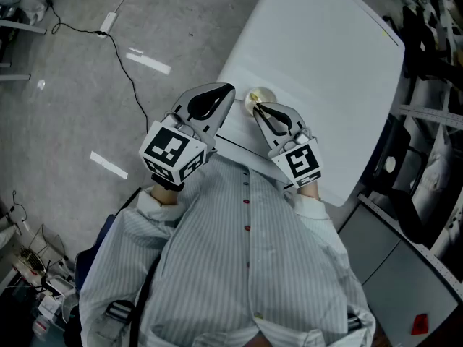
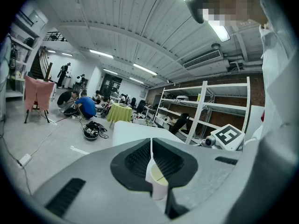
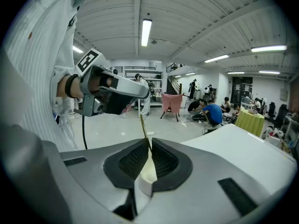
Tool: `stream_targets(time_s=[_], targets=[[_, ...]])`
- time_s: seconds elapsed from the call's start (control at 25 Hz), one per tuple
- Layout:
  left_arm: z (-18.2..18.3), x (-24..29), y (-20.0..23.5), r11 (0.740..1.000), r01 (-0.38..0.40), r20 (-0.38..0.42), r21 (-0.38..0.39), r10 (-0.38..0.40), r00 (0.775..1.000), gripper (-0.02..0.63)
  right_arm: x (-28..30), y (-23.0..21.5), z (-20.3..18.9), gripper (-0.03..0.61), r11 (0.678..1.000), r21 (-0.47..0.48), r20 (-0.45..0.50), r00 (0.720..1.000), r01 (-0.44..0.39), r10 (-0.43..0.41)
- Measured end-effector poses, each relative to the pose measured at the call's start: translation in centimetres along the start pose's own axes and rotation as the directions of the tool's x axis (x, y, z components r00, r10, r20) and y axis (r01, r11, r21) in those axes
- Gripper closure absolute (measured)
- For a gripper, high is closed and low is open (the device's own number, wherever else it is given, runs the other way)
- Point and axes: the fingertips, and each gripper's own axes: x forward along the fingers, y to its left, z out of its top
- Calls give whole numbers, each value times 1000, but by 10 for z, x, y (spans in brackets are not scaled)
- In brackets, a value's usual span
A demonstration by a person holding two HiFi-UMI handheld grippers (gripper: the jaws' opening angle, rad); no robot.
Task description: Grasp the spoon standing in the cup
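Striped shirt [image 1: 246, 266] fills the foreground; beyond it a white table [image 1: 325, 63] stands beside grey floor crossed by a cable [image 1: 124, 65]; the pale cup [image 1: 257, 98] sits near the table's near edge; left gripper [image 1: 230, 90] hovers just beside it, tongs pressed together on nothing; right gripper [image 1: 255, 108] pinches the spoon [image 3: 142, 125], whose thin handle rises almost upright, leaning slightly; only the right gripper view shows that handle.

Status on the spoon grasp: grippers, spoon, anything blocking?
Status: right gripper shut on handle of thin tan spoon, standing in pale cream cup on white table. The left gripper shut, beside cup. No obstruction seen.
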Motion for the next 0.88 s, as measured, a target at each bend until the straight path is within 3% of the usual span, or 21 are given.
stream_targets(time_s=[0.88], targets=[[24, -10, -4, 999, 37, 37, 40, -39, 999, 595, -16, -10, 29, 566, 997, 2, 15, 997, 74, -74]])
